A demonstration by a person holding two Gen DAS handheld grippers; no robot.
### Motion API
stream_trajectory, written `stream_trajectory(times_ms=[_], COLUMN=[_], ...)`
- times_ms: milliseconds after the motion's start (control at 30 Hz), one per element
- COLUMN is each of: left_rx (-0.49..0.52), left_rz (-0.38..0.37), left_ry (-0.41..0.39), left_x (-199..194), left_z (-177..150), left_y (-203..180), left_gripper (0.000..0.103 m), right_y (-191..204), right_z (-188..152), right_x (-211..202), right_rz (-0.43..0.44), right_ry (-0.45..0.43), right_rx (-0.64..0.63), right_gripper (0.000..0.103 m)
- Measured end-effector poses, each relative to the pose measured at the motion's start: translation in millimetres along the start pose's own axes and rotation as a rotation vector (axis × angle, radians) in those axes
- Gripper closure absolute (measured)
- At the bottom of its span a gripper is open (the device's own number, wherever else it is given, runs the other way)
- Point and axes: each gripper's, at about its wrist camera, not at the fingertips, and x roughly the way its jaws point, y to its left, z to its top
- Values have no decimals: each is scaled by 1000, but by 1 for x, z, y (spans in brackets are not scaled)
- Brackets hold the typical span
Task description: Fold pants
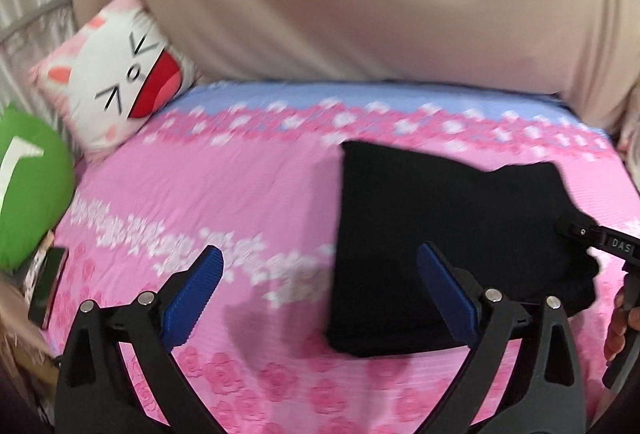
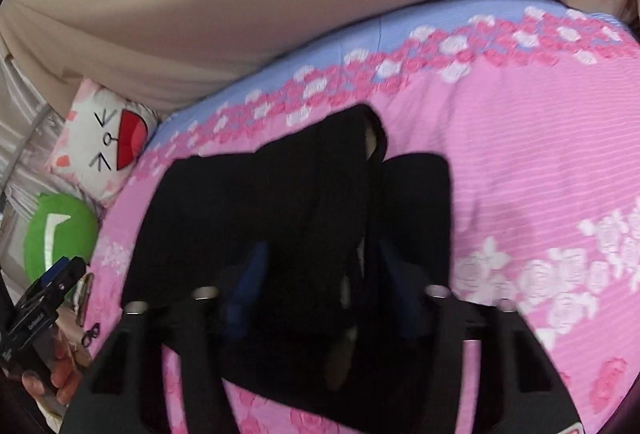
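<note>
Fingers (image 1: pixel 444 286) of the left gripper (image 1: pixel 320 294) stand wide apart over the pink bedspread (image 1: pixel 240 193), empty. Right gripper (image 2: pixel 320 282) has a raised fold of the black pants (image 2: pixel 248 201) between its fingers; blur hides whether they pinch it. Farther off, a cat pillow (image 1: pixel 116 73) and green cushion (image 1: pixel 28 185).

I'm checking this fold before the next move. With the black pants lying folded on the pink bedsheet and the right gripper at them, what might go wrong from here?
1. The right gripper has only a bunched fold of the black pants between its fingers; lifting may pull the layers apart.
2. The left gripper is open and empty, so nothing pins the stack if it drags across the pink bedsheet.
</note>
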Motion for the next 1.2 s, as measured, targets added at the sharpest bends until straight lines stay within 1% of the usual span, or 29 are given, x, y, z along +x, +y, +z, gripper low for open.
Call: stream_trajectory(times_ms=[33, 67, 100, 133, 200, 267, 300, 367, 400, 433, 467, 500, 567, 600, 633, 667, 700, 767, 800, 867, 967, 1067, 1100, 1167, 1200], left_rx=[-8, -12, -17, -23, -25, -22, -20, -17, -15, -13, -14, -12, -7, -6, -7, -10, -10, -8, -5, -2, 10, 13, 15, 22, 26], left_rz=[12, 15, 16, 13, 2, -7, -14, -34, -47, -59, -69, -81, -106, -125, -140, -149, -154, -163, -164, -160, -150, -142, -140, -131, -129], left_ry=[17, 24, 30, 36, 30, 23, 24, 39, 49, 67, 77, 87, 102, 108, 115, 121, 126, 141, 147, 158, 163, 157, 157, 160, 161], left_x=[7, 10, 15, 17, 19, 19, 20, 27, 31, 35, 37, 39, 40, 40, 41, 42, 42, 46, 48, 52, 52, 48, 47, 47, 46], left_z=[-2, -4, -4, -4, -3, -2, -3, -5, -6, -7, -8, -10, -13, -15, -16, -18, -20, -25, -27, -30, -31, -30, -30, -32, -33], left_y=[6, 9, 12, 15, 17, 18, 17, 15, 13, 9, 7, 5, 2, 0, -1, -2, -3, -7, -10, -15, -21, -20, -19, -20, -20], left_gripper=[8, 8, 7, 8, 7, 7, 7, 7, 7, 7, 7, 7, 7, 7, 7, 7, 7, 7, 7, 7, 7, 6, 6, 6, 6], right_y=[4, 9, 19, 26, 46, 57, 55, 35, 17, 4, -9, -14, -17, -18, -20, -21, -24, -34, -40, -45, -40, -29, -24, -17, -12], right_z=[-3, -5, -4, -2, 1, -1, -3, -10, -15, -21, -30, -32, -32, -32, -35, -37, -43, -53, -60, -66, -73, -81, -83, -85, -86], right_x=[3, 1, -9, -23, -61, -90, -96, -79, -55, -35, -21, -25, -41, -49, -58, -61, -63, -61, -59, -53, -50, -53, -52, -49, -45], right_rz=[-29, -36, -36, -22, 8, -38, -64, -101, -122, -145, -137, -97, -58, -56, -61, -66, -65, -46, -14, 10, -16, -55, -75, -133, -183], right_ry=[-8, -15, -38, -68, -162, -243, -256, -212, -142, -82, -71, -103, -113, -133, -155, -154, -135, -99, -86, -73, -70, -68, -62, -51, -47], right_rx=[-12, -25, -46, -57, -92, -133, -135, -90, -57, -36, 5, 40, 87, 89, 84, 77, 77, 108, 137, 158, 126, 35, 3, -64, -109], right_gripper=[79, 83, 88, 89, 89, 89, 89, 88, 87, 79, 79, 76, 66, 58, 54, 52, 49, 49, 49, 49, 49, 46, 43, 43, 43])
